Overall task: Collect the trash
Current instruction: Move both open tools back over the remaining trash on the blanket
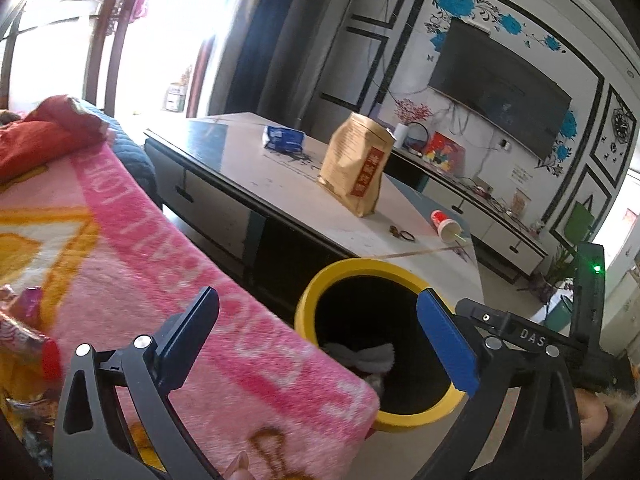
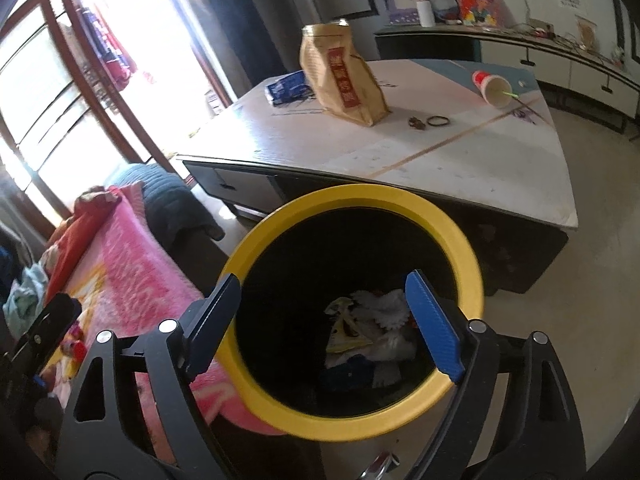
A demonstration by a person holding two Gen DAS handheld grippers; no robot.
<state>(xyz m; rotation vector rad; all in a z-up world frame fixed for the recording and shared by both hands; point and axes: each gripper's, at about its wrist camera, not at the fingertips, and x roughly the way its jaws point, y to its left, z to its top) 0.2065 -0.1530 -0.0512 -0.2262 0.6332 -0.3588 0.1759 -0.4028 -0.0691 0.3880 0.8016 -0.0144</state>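
A black bin with a yellow rim (image 1: 360, 276) stands on the floor between the sofa and the coffee table. My left gripper (image 1: 318, 296) is open and empty, over the sofa's edge beside the bin. My right gripper (image 2: 323, 280) is open and empty above the bin's mouth (image 2: 360, 196). Crumpled wrappers and tissues (image 2: 368, 332) lie at the bottom. On the table stand a brown paper bag (image 1: 356, 168) (image 2: 344, 76), a tipped red paper cup (image 1: 444, 224) (image 2: 490, 86) with a straw, and a blue packet (image 1: 282, 138) (image 2: 288, 88).
A pink blanket (image 1: 160, 260) covers the sofa, with shiny wrappers (image 1: 24, 332) at its left end. A hair ring (image 2: 438, 121) lies on the coffee table (image 2: 480, 160). A TV cabinet (image 1: 480, 208) lines the far wall. Bare floor (image 2: 592, 280) lies right of the bin.
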